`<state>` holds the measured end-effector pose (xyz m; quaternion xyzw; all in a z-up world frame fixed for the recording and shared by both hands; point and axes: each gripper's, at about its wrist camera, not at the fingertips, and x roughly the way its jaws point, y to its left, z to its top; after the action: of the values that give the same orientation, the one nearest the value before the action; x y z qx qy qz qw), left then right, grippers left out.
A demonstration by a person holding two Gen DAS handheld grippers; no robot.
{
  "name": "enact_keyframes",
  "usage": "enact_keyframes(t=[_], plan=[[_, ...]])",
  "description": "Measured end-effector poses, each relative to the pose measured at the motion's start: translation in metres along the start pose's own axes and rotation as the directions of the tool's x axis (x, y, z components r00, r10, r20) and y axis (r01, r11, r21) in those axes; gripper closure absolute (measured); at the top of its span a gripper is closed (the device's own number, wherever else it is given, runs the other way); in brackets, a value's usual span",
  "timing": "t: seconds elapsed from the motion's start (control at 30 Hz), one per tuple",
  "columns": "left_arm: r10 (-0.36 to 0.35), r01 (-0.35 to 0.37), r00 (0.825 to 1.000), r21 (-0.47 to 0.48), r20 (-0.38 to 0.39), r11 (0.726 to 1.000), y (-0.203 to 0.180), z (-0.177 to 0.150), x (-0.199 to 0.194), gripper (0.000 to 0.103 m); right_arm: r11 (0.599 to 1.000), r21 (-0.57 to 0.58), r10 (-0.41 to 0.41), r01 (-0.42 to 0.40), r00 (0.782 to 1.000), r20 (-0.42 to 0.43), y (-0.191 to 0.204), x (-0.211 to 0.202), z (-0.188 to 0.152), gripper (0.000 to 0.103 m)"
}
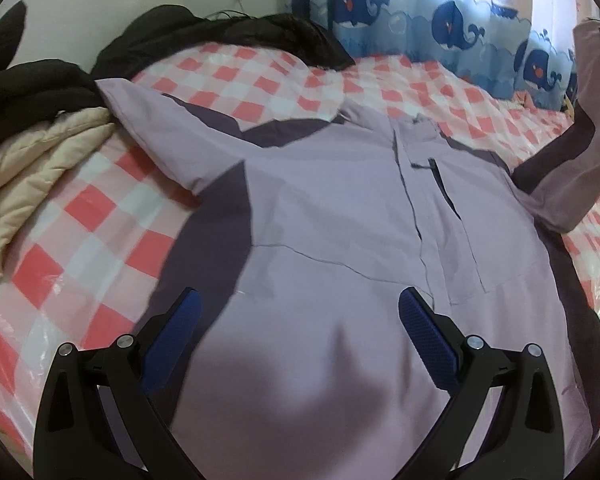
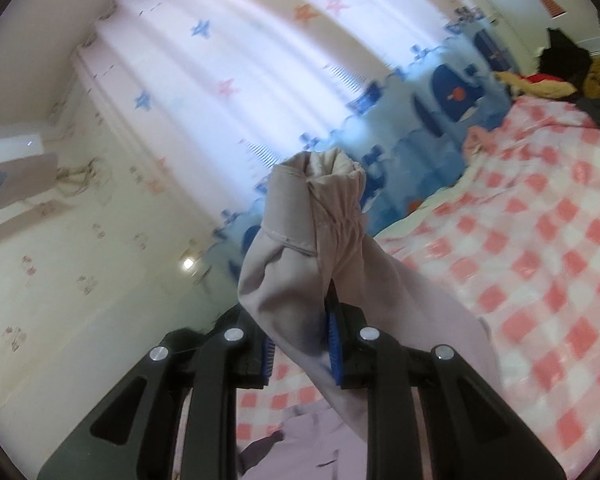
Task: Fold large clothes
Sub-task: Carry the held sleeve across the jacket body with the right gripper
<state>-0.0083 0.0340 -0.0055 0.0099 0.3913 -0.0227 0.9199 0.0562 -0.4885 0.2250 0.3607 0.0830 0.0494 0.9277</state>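
A large lilac jacket (image 1: 332, 216) with dark purple panels lies front up on the bed. Its left sleeve (image 1: 156, 124) stretches flat toward the upper left. Its right sleeve (image 1: 572, 168) is lifted off the bed at the right. My left gripper (image 1: 300, 312) is open and empty, hovering over the jacket's lower body. In the right wrist view my right gripper (image 2: 300, 344) is shut on the lilac sleeve (image 2: 300, 264) near its elastic cuff (image 2: 332, 176) and holds it up in the air above the bed.
The bed has a pink and white checked cover (image 1: 80, 224) (image 2: 540, 240). A cream quilted garment (image 1: 32, 172) and black clothes (image 1: 220, 36) lie at the left and far side. A whale-print curtain (image 1: 440, 20) hangs behind the bed. More clothes (image 2: 560, 76) are piled at the far end.
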Motion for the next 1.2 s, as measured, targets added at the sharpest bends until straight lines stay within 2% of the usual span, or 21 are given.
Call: enact_keyframes(t=[0.2,0.33,0.5,0.7,0.97,1.2], plan=[[0.011,-0.011,1.0,0.007,0.012,1.0,0.017,-0.001,-0.009,0.008,0.996,-0.044,0.072,-0.075,0.995,-0.075,0.05,0.033,-0.041,0.081],[-0.002,0.003,1.0,-0.032,0.023,0.999,0.034,0.0,-0.017,0.008,0.99,-0.064,0.12,-0.129,0.984,-0.133,0.077,0.057,-0.071,0.081],[-0.002,0.003,0.999,-0.037,0.035,0.999,0.041,0.001,-0.021,0.008,0.982,-0.065,0.161,-0.178,0.964,-0.212,0.105,0.085,-0.11,0.081],[-0.012,0.014,0.999,-0.042,0.044,0.999,0.044,0.002,-0.026,0.008,0.975,-0.089,0.17,-0.203,0.944,-0.281,0.129,0.109,-0.148,0.081],[-0.023,0.026,0.998,-0.06,0.051,0.998,0.049,0.004,-0.029,0.008,0.976,-0.059,0.177,-0.209,0.922,-0.345,0.132,0.137,-0.192,0.081],[-0.023,0.026,0.999,-0.078,0.041,0.997,0.052,0.004,-0.027,0.008,0.973,-0.126,0.129,-0.191,0.912,-0.389,0.14,0.16,-0.238,0.081]])
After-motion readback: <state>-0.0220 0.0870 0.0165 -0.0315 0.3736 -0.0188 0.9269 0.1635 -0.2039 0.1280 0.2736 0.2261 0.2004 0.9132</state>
